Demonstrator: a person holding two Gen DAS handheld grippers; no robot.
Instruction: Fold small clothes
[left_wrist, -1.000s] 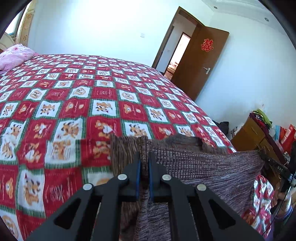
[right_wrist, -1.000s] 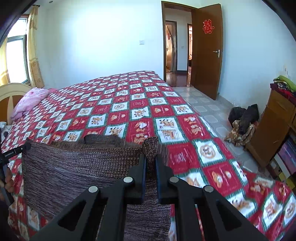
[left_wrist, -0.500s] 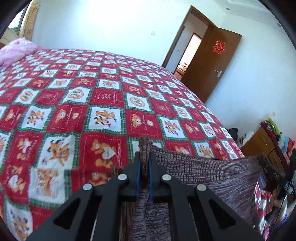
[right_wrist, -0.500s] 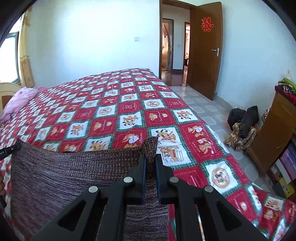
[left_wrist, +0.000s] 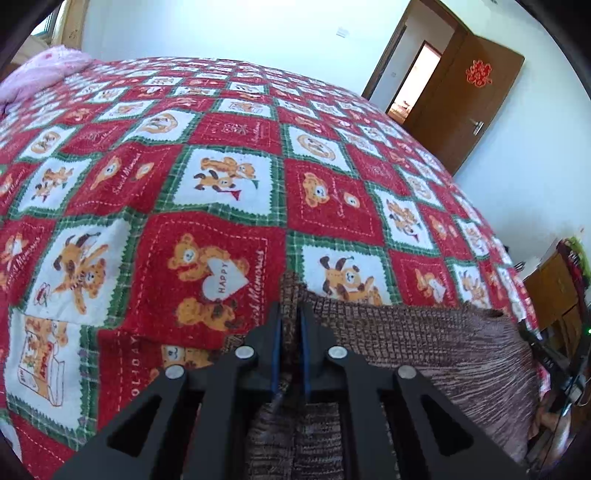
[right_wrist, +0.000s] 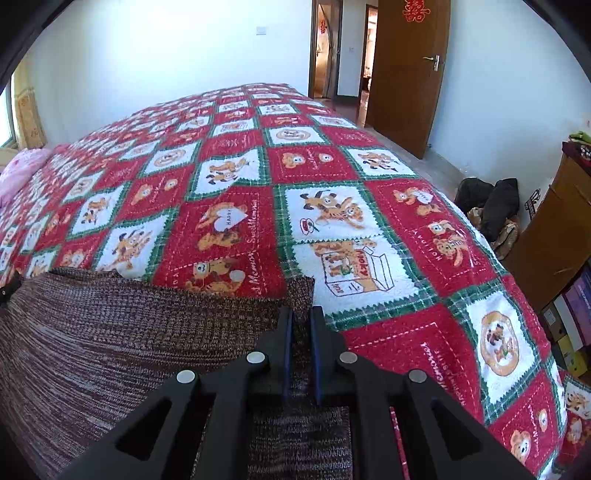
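Note:
A brown-maroon knit garment (left_wrist: 424, 350) hangs stretched between my two grippers, low over the red, white and green cartoon-print bedspread (left_wrist: 221, 184). In the left wrist view my left gripper (left_wrist: 290, 314) has the garment's left top corner between its blue pads; its jaws are opening slightly, with the cloth still caught. In the right wrist view my right gripper (right_wrist: 301, 314) is shut on the right top corner of the garment (right_wrist: 129, 332), whose top edge runs left across the bedspread (right_wrist: 369, 221). The lower part of the garment is hidden under the grippers.
A pink pillow (left_wrist: 44, 70) lies at the bed's far left. Right of the bed are an open brown door (right_wrist: 406, 74), dark bags on the tiled floor (right_wrist: 487, 206) and a wooden cabinet (right_wrist: 554, 229) with boxes beside it.
Both grippers have come down and forward over the bed with the garment stretched between them. The bedspread now fills more of both views, and the gap between the left pads is slightly wider.

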